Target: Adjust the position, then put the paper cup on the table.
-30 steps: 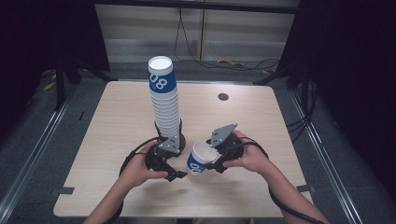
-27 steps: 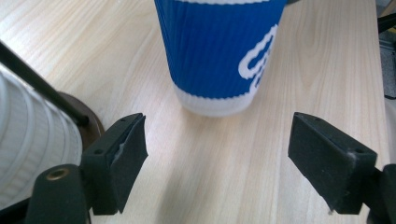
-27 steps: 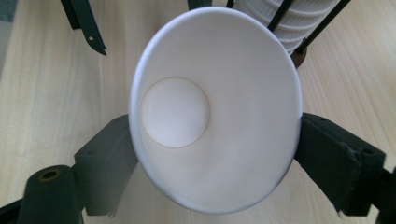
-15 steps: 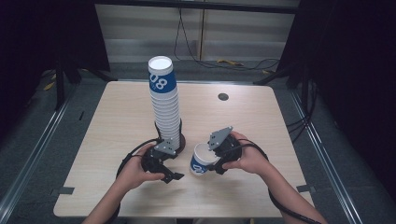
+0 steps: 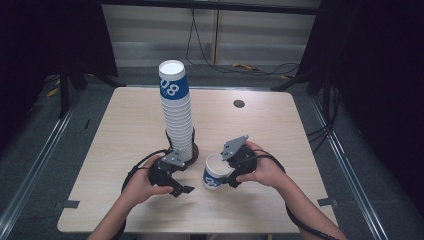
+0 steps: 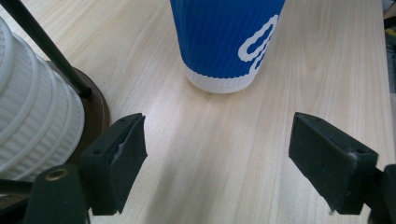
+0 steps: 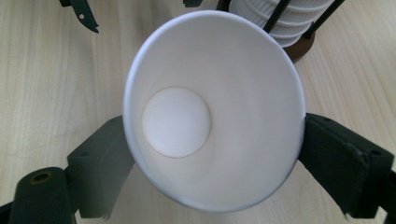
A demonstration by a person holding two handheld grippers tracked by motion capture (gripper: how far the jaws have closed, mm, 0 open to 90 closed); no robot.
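A tall stack of white ribbed paper cups point(image 5: 176, 115), topped by a blue-banded one, stands in a dark round holder point(image 5: 191, 150) at mid table. My right gripper point(image 5: 227, 172) is shut on a single blue cup point(image 5: 214, 175), which is tilted with its mouth up. In the right gripper view both jaws press the sides of the cup point(image 7: 210, 107), whose white inside faces the camera. My left gripper point(image 5: 181, 181) is open just left of it. In the left gripper view the blue cup point(image 6: 229, 42) sits ahead of the open gripper point(image 6: 219, 149), and the stack point(image 6: 32, 121) is at the left.
The wooden table point(image 5: 125, 125) has a small dark round hole point(image 5: 239, 103) at the back right. Thin black rods point(image 6: 46, 46) rise from the brown holder base point(image 6: 98, 112) beside the stack. Dark floor and metal rails surround the table.
My left gripper has drawn back a little to the left, away from the blue cup. The right gripper and its cup have hardly moved.
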